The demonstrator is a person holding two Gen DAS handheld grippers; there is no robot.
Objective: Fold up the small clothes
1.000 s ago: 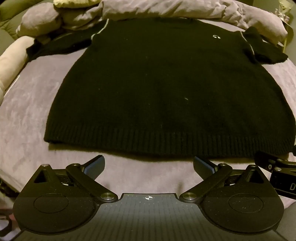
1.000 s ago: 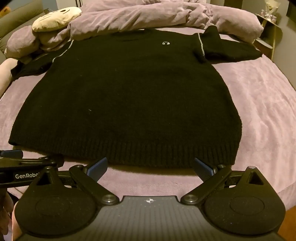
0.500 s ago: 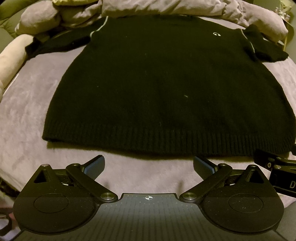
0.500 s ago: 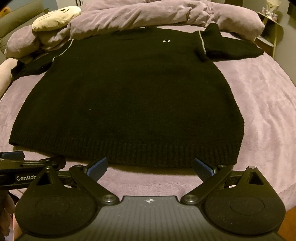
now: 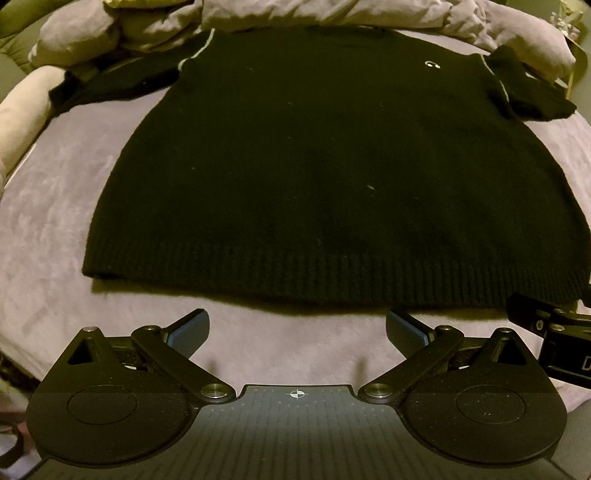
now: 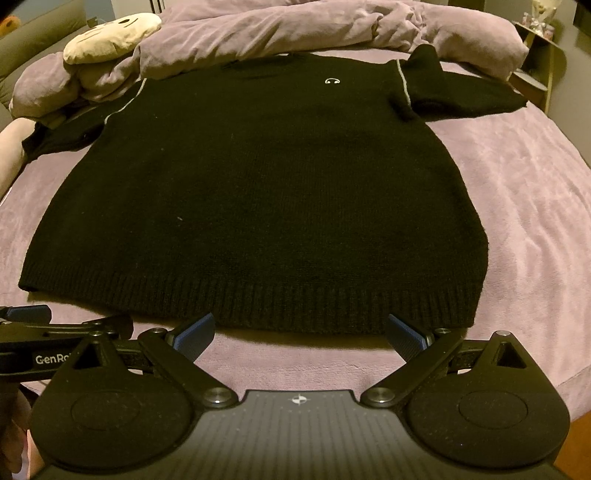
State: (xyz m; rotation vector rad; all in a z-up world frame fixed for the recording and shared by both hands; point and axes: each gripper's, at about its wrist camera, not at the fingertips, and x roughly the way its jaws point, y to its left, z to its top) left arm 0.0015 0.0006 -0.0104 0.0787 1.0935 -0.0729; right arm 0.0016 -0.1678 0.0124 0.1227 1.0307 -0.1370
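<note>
A black knitted sweater [image 5: 332, 177] [image 6: 258, 192] lies flat and face up on a purple bed, ribbed hem toward me, both short sleeves spread out. A small white logo [image 6: 332, 80] marks its chest. My left gripper [image 5: 297, 328] hovers open just short of the hem, nothing between its blue-padded fingers. My right gripper [image 6: 301, 334] is also open, its fingertips level with the hem's near edge, empty. Each gripper shows at the edge of the other's view: the right gripper's body [image 5: 554, 332], the left gripper's body [image 6: 55, 332].
A rumpled purple duvet [image 6: 314, 33] is heaped behind the sweater's collar. A cream plush toy [image 6: 110, 33] rests on it at the back left. The bed sheet [image 6: 517, 184] stretches bare to the right. A small shelf [image 6: 539, 48] stands past the bed's far right corner.
Both grippers have crept slightly forward toward the hem. Both stay open. The sweater has not moved.
</note>
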